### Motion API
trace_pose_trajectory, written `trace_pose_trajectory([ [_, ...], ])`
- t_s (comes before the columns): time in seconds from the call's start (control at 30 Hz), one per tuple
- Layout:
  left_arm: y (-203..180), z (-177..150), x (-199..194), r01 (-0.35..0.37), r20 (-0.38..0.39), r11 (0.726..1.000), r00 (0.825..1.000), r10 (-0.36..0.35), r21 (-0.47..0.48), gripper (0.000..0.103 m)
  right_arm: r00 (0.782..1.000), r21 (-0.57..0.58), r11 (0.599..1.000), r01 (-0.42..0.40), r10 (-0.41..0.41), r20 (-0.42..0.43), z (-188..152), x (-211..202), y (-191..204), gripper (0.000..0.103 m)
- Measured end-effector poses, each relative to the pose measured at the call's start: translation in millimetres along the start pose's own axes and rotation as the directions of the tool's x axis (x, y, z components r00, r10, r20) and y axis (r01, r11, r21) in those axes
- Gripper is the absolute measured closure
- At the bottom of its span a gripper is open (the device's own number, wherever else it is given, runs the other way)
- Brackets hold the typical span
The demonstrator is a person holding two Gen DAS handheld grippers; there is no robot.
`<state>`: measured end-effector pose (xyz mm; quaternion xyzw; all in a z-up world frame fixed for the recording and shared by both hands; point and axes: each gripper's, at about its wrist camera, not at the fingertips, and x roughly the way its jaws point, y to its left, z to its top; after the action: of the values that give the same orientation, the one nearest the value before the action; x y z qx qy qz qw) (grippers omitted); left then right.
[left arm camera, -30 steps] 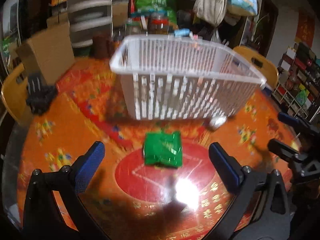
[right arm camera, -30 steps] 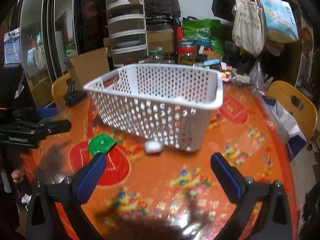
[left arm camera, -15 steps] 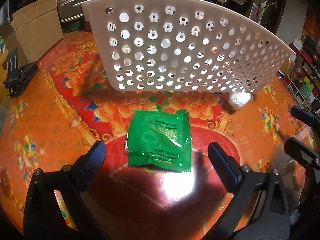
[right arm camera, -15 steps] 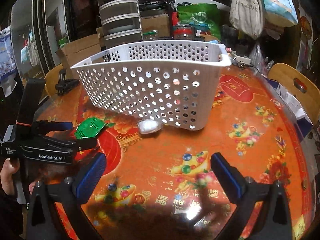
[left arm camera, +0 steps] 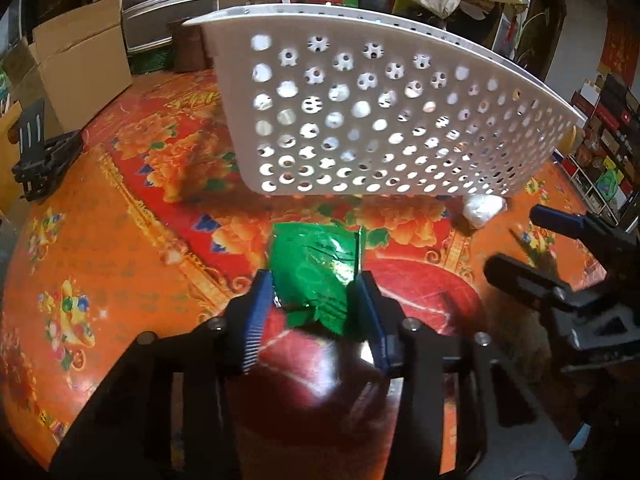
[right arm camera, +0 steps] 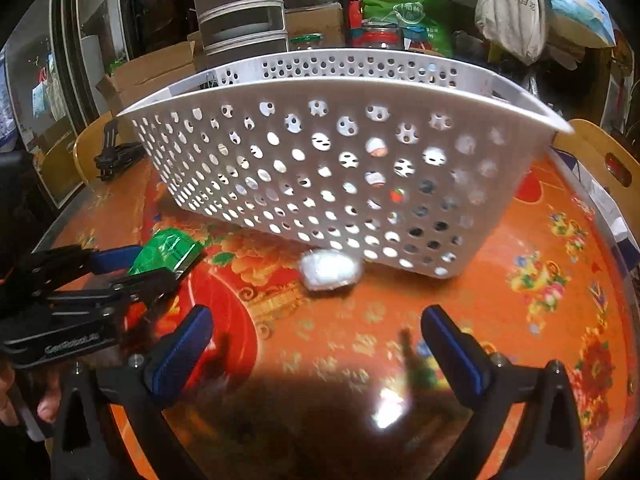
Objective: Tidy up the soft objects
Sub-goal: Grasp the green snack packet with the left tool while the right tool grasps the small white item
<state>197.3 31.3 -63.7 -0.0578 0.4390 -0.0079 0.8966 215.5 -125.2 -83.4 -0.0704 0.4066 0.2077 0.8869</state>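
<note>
The left gripper (left arm camera: 316, 292) reaches low and forward over the tabletop (left arm camera: 120, 240), its blue-padded fingers (left arm camera: 258, 312) pressed in on a green foil packet (left arm camera: 316, 276), which crumples and bulges between them; from the right wrist view the packet (right arm camera: 166, 250) seems raised slightly off the red patterned surface, though the angle makes this hard to confirm. The right gripper (right arm camera: 316, 344) hovers close to the tabletop with its jaws spread wide, pointed at a small white wrapped bundle (right arm camera: 330, 270) lying just beside the near wall of a white perforated plastic basket (right arm camera: 340, 160). The basket stands just beyond the packet
</note>
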Motion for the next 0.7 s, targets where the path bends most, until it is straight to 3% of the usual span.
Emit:
trace_pose_trajectory([
  [0.37,15,-4,1,0.019,0.009,1.000,1.000,-0.019,0.002,0.063,0.996,0.013,0.998,0.065,-0.064,-0.069,17,31,14,0.037],
  [0.53,14,-5,1,0.016,0.009,1.000,1.000,-0.016,0.004,0.063,0.992,0.006,0.994,0.106,-0.105,-0.064,22,33,16,0.065],
  [0.7,13,-5,1,0.024,0.012,1.000,1.000,-0.024,0.000,0.065,0.995,-0.001,0.996,0.092,-0.092,-0.040,14,22,12,0.069],
])
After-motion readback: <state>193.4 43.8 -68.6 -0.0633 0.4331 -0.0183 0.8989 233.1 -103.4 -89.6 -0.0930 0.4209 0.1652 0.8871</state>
